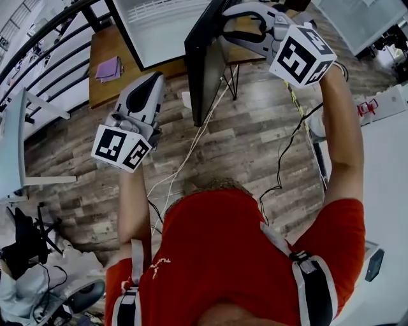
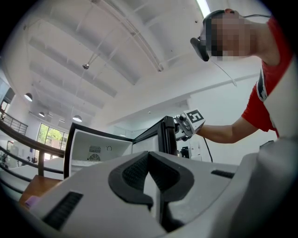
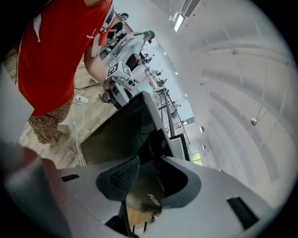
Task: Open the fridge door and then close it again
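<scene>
shirt point(image 1: 236, 248): red, short sleeves | shoulder straps point(image 1: 311, 283): grey, black | left tool point(image 2: 150, 165), right tool point(image 3: 145, 179): grey, black-white markings

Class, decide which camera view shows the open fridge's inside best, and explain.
The left gripper view: it looks straight into the fridge interior, back wall and vent visible. The head view sees it only from above; in the right gripper view the door blocks most of it.

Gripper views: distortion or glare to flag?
Left gripper view: fisheye, black corners, ceiling strip light blown out. Right gripper view: same fisheye; pale sheen on the glossy black fridge door between the dark ribbed fingers. Head view: even light, sharp.
</scene>
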{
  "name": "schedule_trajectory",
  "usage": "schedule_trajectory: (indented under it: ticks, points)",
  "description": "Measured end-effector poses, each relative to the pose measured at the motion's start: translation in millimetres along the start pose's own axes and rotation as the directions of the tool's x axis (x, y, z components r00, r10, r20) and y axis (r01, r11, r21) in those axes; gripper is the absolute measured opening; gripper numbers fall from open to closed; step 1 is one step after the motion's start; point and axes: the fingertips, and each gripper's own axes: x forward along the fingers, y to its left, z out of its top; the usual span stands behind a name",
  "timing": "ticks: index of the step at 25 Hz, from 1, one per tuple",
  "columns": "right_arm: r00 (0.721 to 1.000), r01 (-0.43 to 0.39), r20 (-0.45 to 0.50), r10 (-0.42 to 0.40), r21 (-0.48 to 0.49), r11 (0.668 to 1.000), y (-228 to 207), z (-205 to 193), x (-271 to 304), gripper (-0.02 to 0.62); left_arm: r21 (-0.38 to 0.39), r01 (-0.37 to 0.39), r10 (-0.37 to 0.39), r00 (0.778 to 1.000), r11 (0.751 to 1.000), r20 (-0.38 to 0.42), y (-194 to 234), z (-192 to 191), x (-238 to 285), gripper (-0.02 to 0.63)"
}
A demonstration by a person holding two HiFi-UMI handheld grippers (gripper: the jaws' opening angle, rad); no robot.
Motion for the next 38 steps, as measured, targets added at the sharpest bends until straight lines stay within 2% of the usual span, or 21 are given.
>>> schedule_trajectory:
  ticks: [12, 23, 31, 35, 36, 38]
  points:
    - [1.000, 0.014, 0.029, -0.013, -0.062, 0.998, 31.2, -22.1, -57.0, 0.146, 0.043, -0.063, 0.062, 0.998, 0.997, 0.025, -72.0, 11.6, 13.1, 0.009]
    - [1.000, -0.002, 0.021, 0.004, -0.100, 0.995, 50.9, -68.0, -107.0, 0.146, 0.065, -0.127, 0.127, 0.992, 0.990, -0.002, -141.6, 7.6, 25.8, 0.009]
    - [0.999, 0.031, 0.015, -0.031, -0.063, 0.998, 51.1, -85.9, -119.5, 0.146, 0.068, -0.118, 0.120, 0.993, 0.991, -0.016, -155.5, 6.5, 29.3, 0.009]
    - [0.997, 0.014, -0.071, -0.019, -0.064, 0.998, 58.5, -101.7, -126.5, 0.146, 0.073, -0.087, 0.088, 0.996, 0.994, -0.010, -165.4, 12.0, 31.8, 0.009]
    - [0.993, -0.021, -0.120, 0.012, -0.075, 0.997, 65.9, -111.1, -124.9, 0.116, 0.074, -0.078, 0.079, 0.997, 0.994, -0.008, -166.3, 13.2, 33.3, 0.009]
    - [0.971, -0.110, -0.222, 0.083, -0.113, 0.987, 87.5, -130.6, -116.4, 0.114, 0.072, -0.065, 0.065, 0.998, 0.995, -0.003, -166.6, 14.6, 35.3, 0.009]
